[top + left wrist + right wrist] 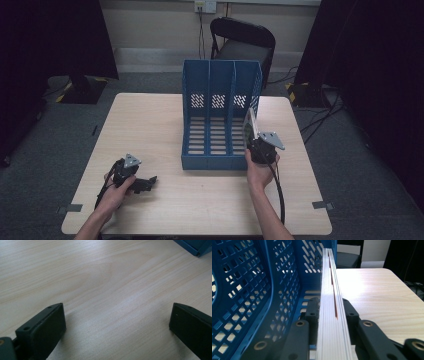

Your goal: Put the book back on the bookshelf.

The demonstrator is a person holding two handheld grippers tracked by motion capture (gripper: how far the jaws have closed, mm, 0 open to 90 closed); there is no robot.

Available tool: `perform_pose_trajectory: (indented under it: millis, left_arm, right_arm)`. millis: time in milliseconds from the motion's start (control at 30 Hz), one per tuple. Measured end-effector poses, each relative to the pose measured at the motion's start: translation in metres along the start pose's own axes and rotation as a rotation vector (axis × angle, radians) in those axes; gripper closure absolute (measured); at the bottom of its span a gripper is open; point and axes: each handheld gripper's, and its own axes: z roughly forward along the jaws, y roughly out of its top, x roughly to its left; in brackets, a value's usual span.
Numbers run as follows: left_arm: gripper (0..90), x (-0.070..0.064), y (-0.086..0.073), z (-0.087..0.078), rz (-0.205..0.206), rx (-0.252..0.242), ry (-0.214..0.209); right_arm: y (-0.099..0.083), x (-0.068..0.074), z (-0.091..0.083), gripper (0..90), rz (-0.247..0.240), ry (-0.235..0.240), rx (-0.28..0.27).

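- Your right gripper has its jaws pressed onto a thin book, pinching it from both flat sides near its lower edge
- In the right gripper view the book runs edge-on straight up the middle, pale page edges facing you with a thin red strip showing along the right side, and a black jaw sits tight against each face
- The book stands upright, tilted a little, at the front right corner of the blue file rack, just beside the rack's right wall; from the high view you cannot tell whether it is already inside the right-hand compartment or just outside it
- In the right gripper view the perforated blue rack wall lies to the left of the book and the bare wooden table to the right
- The rack stands upright at the middle of the table, its three compartments open towards you
- Your left gripper rests low on the table near the front left, well apart from the rack
- Its jaws are spread wide with nothing between them; in the left gripper view you see bare wood in the gap and a blue corner of the rack at the top right
- A black chair stands behind the table, beyond the rack
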Motion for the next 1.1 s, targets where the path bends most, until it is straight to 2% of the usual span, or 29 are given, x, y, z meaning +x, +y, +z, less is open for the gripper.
perform_pose_trajectory:
  millis: [167, 233, 300, 633, 800, 1000, 1100]
  left_arm:
    - [0.1, 0.0, 0.0, 0.0, 0.0, 0.0, 0.0]
    - [0.1, -0.0001, -0.0001, 0.0, -0.001, 0.0, 0.0]
    - [0.1, -0.0001, 0.0, 0.0, -0.001, 0.0, 0.0]
    - [0.1, -0.0005, -0.0002, -0.0001, -0.001, -0.001, 0.0]
    - [0.1, -0.0007, -0.0004, -0.0004, 0.0, -0.001, -0.002]
    - [0.1, -0.0008, -0.0004, -0.0004, 0.0, -0.001, -0.002]
    - [0.1, -0.0008, -0.0004, -0.0004, 0.0, -0.001, -0.002]
  right_arm:
    - [0.0012, -0.001, 0.0005, 75.9, 0.005, 0.02, 0.006]
    - [0.0002, 0.0032, 0.0007, 76.1, -0.044, 0.006, -0.004]
    - [-0.0008, 0.0051, 0.0005, 76.2, -0.058, -0.003, -0.011]
    - [-0.0014, 0.0062, -0.0006, 76.2, -0.049, -0.037, -0.051]
    - [-0.0026, 0.005, 0.0012, 76.1, -0.039, -0.065, -0.045]
    - [-0.0012, 0.0017, 0.0014, 75.3, -0.029, -0.046, -0.023]
    - [-0.0003, -0.0004, 0.0006, 71.8, -0.023, -0.034, -0.018]
